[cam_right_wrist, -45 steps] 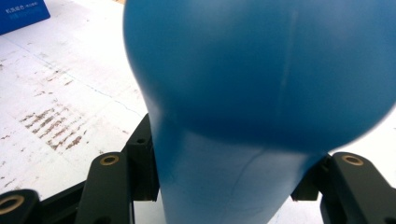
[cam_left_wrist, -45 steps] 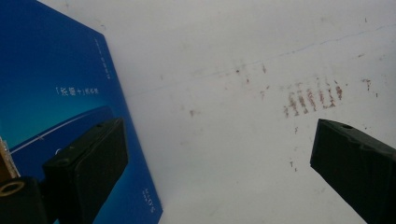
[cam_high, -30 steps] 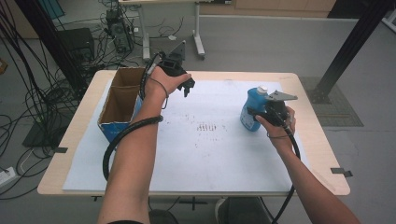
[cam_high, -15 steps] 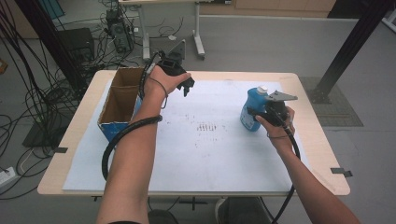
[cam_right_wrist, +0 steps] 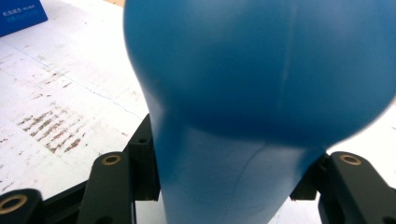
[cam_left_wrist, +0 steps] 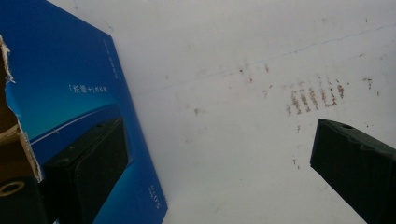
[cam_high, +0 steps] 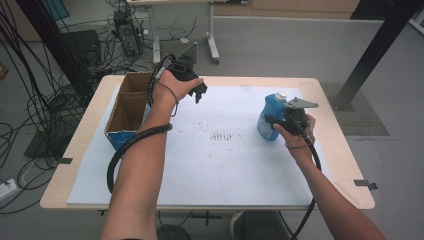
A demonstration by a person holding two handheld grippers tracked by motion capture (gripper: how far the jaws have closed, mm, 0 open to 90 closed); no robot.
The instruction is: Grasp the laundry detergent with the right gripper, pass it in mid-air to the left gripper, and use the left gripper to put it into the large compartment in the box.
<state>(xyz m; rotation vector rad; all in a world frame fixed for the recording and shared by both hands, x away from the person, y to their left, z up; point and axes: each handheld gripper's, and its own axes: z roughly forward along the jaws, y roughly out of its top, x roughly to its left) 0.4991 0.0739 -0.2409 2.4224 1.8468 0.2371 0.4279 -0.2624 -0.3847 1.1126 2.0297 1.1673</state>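
Fingers wrap right tool (cam_high: 274,123), clamping blue bottle (cam_high: 268,116).

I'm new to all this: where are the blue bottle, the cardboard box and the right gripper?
blue bottle (cam_high: 267,120), high view, its body.
cardboard box (cam_high: 116,135), high view, blue front wall.
right gripper (cam_right_wrist: 224,186), right gripper view, between its fingertips.

The left tongs (cam_high: 196,94) are held out at the far left, jaws spread wide. The right tongs (cam_high: 274,126), at the right, are clamped tight, forearm angled inward.
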